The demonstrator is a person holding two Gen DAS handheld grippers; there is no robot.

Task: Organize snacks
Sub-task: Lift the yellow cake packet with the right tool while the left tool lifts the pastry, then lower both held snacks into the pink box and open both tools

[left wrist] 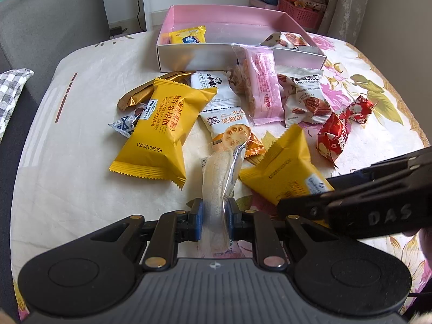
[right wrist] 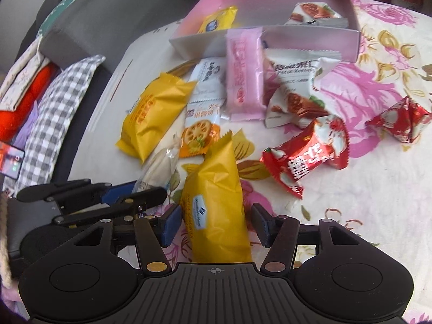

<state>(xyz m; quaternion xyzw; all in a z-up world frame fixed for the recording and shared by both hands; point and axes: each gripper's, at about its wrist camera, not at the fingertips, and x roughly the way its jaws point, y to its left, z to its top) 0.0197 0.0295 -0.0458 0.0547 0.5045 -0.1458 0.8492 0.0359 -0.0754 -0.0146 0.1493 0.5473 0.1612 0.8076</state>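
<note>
Floral-cloth desk (left wrist: pixel 364 102), snacks strewn near pink box (left wrist: pixel 189 56). Our left tongs (left wrist: pixel 213 216) clamp clear pouch (left wrist: pixel 218 172), ready for boxing; right tongs (right wrist: pixel 214 225) apart, straddling yellow pack (right wrist: pixel 216 202), unpinched.

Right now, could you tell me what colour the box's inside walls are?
Pink; the box shows it best in the left wrist view.

Each view sits on a gripper and looks steeply down along its fingers, close over a flowered tablecloth (left wrist: pixel 359 86) strewn with snack packets. The left wrist view faces the pink box (left wrist: pixel 232 24) head-on from the near table edge. The right wrist view, just to its right, shares that box (right wrist: pixel 272 5), the packets, and the left gripper (right wrist: pixel 129 197).
</note>
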